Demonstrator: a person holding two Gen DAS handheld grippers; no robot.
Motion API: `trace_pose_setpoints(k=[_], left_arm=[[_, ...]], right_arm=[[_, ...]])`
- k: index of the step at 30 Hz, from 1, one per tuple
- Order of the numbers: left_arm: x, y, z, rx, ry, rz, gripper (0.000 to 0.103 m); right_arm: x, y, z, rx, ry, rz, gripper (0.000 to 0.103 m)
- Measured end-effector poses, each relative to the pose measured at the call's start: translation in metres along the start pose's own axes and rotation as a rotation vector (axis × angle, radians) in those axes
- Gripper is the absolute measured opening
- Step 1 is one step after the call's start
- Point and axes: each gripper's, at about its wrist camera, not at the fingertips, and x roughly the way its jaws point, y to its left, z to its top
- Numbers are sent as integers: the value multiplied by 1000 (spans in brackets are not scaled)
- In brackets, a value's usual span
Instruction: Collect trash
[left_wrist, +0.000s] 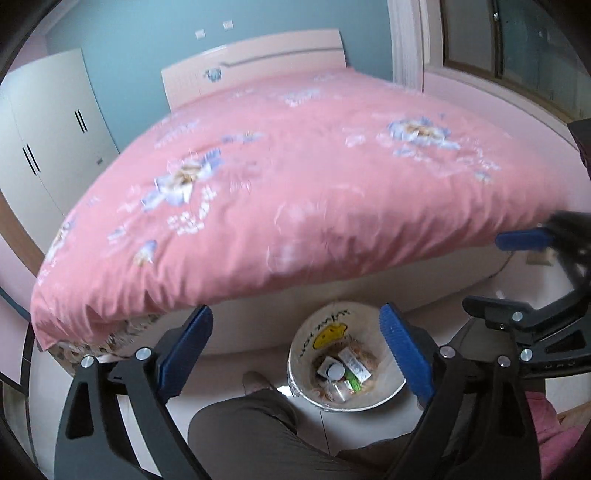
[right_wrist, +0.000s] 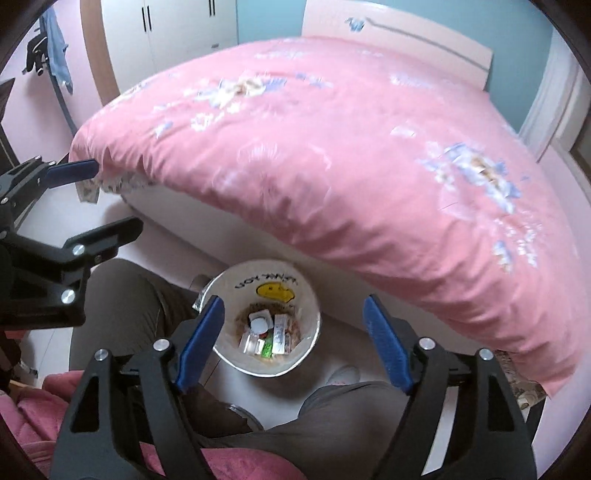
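A white trash bin (left_wrist: 384, 397) with a yellow smiley face stands on the floor by the bed; it also shows in the right wrist view (right_wrist: 312, 325). Inside lie several pieces of trash (left_wrist: 343, 371): small boxes, a white cap and a green packet, seen too in the right wrist view (right_wrist: 267, 332). My left gripper (left_wrist: 297, 328) is open and empty, held above the bin. My right gripper (right_wrist: 293, 319) is open and empty, also above the bin. Each gripper shows at the edge of the other's view.
A bed with a pink flowered quilt (left_wrist: 295, 177) fills the room ahead, its edge overhanging near the bin. The person's legs in grey trousers (left_wrist: 251, 432) and a shoe (right_wrist: 343, 374) flank the bin. A white wardrobe (left_wrist: 51, 122) stands at the left wall.
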Motion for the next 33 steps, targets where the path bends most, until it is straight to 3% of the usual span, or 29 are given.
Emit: trace_pose_setpoints(k=[9,15,33], left_arm=[[-47,-9,-23,1,-40,9,96],[-64,-13,-37,-13,-50,38,96],[-84,-13,-53,-31,-78,56,96]], right_arm=[[-57,17,-25,73,-143,-110,85],[-71,29,-44,96,-189,-174,86],[-83,45,-64,139,-231,-172,86]])
